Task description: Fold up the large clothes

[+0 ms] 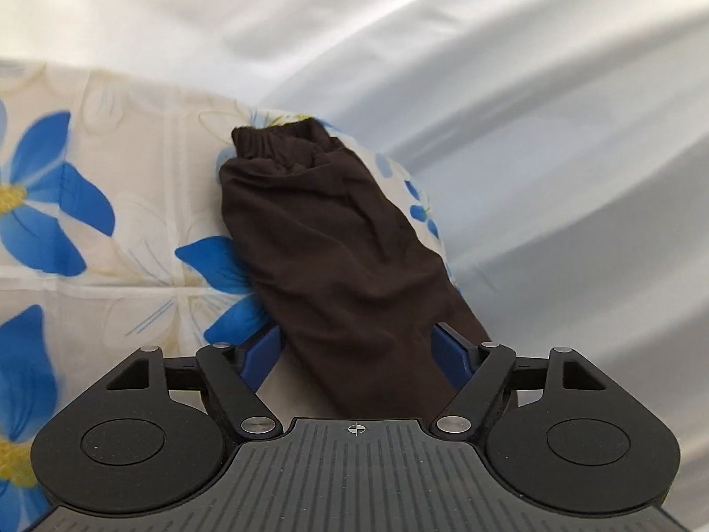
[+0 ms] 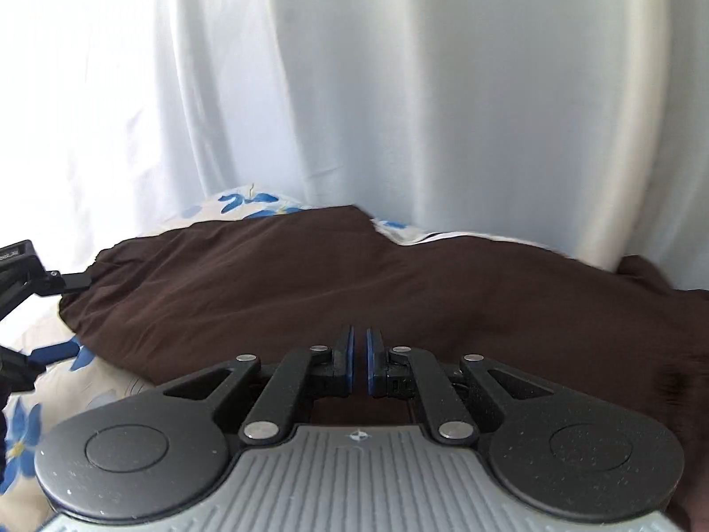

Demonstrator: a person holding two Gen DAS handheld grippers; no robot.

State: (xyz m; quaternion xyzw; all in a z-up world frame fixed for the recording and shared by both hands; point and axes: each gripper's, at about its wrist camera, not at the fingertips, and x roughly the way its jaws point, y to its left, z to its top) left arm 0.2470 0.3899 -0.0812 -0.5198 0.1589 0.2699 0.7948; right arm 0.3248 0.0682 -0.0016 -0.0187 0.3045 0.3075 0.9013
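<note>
A dark brown garment (image 1: 336,248) lies on a floral bedsheet (image 1: 111,221). In the left wrist view it is a long narrow bundle with an elastic band at its far end. My left gripper (image 1: 359,346) is open, its blue fingers (image 1: 261,354) standing on either side of the garment's near end. In the right wrist view the garment (image 2: 399,283) spreads wide across the sheet. My right gripper (image 2: 360,354) has its blue pads nearly together at the garment's near edge; whether cloth is pinched between them is not visible. The left gripper (image 2: 26,306) shows at that view's left edge.
A white curtain (image 1: 443,66) hangs behind the bed and fills the background of both views (image 2: 399,88). The cream sheet with blue flowers (image 2: 66,381) extends to the left of the garment.
</note>
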